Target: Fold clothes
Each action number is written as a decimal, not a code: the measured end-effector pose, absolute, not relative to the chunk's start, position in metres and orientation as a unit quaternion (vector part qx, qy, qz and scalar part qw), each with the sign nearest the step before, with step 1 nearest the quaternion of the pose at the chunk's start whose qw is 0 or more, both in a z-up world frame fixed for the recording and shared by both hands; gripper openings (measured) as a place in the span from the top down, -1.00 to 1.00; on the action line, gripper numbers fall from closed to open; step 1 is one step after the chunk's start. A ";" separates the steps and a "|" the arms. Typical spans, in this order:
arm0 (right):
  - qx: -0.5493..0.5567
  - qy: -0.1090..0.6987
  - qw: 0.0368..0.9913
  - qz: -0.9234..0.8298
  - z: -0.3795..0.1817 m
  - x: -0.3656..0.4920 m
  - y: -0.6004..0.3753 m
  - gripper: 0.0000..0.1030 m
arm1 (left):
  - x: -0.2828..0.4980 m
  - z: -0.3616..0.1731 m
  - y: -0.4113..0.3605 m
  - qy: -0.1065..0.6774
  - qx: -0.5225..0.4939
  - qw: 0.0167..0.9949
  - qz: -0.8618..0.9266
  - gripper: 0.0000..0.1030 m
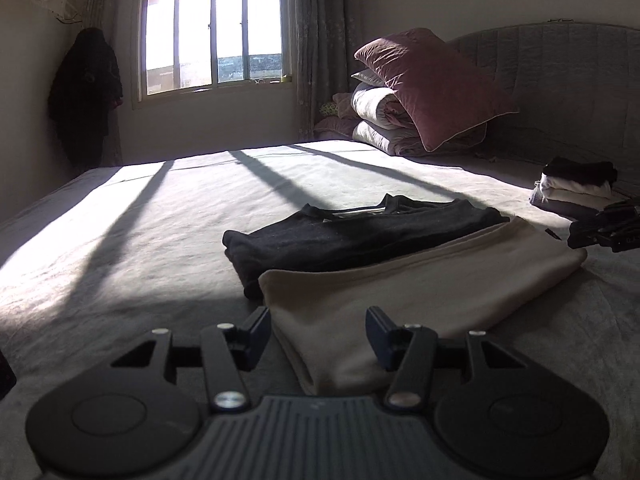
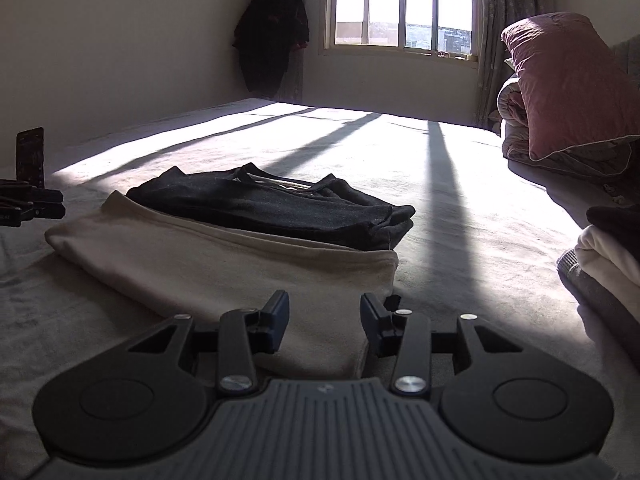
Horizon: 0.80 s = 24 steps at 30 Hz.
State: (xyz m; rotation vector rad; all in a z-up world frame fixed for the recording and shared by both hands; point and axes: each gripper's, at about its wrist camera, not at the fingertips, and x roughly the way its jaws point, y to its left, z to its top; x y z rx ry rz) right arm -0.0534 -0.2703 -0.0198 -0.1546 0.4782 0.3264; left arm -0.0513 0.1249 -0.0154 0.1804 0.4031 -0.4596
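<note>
A beige garment (image 1: 420,280) lies folded flat on the bed, with a dark folded top (image 1: 352,236) resting on its far part. My left gripper (image 1: 318,330) is open, its fingers straddling the beige garment's near corner. In the right wrist view the beige garment (image 2: 224,264) and dark top (image 2: 276,204) appear again. There my right gripper (image 2: 324,314) is open over the garment's near right corner. Each gripper shows at the edge of the other's view: the right gripper (image 1: 604,228) and the left gripper (image 2: 32,202).
The grey bed sheet (image 1: 160,220) stretches toward the window (image 1: 214,32), striped with sun and shadow. A stack of folded clothes (image 1: 576,188) sits at the right. A pink pillow (image 1: 436,84) leans on rolled quilts by the headboard (image 1: 560,88). A dark coat (image 2: 272,32) hangs in the corner.
</note>
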 end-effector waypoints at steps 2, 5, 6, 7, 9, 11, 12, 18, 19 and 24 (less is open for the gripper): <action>-0.109 0.243 0.948 0.175 -0.028 -0.059 -0.262 0.15 | -0.057 -0.021 0.117 0.206 0.119 0.939 -0.247 -0.04; -0.160 0.251 0.936 0.190 -0.040 -0.066 -0.247 0.14 | -0.062 -0.032 0.101 0.213 0.188 0.926 -0.250 -0.04; -0.176 0.250 0.933 0.191 -0.043 -0.068 -0.242 0.14 | -0.062 -0.035 0.096 0.214 0.208 0.922 -0.246 -0.04; -0.190 0.250 0.930 0.190 -0.045 -0.069 -0.238 0.14 | -0.061 -0.037 0.094 0.214 0.223 0.920 -0.243 -0.04; -0.202 0.252 0.928 0.188 -0.046 -0.067 -0.235 0.14 | -0.059 -0.041 0.089 0.214 0.248 0.914 -0.238 -0.05; -0.200 0.257 0.927 0.186 -0.046 -0.064 -0.236 0.13 | -0.058 -0.041 0.087 0.211 0.260 0.913 -0.233 -0.05; -0.197 0.260 0.927 0.184 -0.046 -0.062 -0.238 0.13 | -0.058 -0.041 0.085 0.207 0.271 0.912 -0.229 -0.05; -0.223 0.264 0.923 0.172 -0.045 -0.062 -0.238 0.18 | -0.075 -0.041 0.071 0.159 0.366 0.887 -0.231 -0.04; -0.232 0.265 0.920 0.172 -0.044 -0.062 -0.237 0.18 | -0.075 -0.042 0.069 0.160 0.377 0.882 -0.233 -0.02; -0.273 0.273 0.906 0.171 -0.044 -0.059 -0.233 0.19 | -0.064 -0.039 0.066 0.177 0.397 0.870 -0.234 -0.01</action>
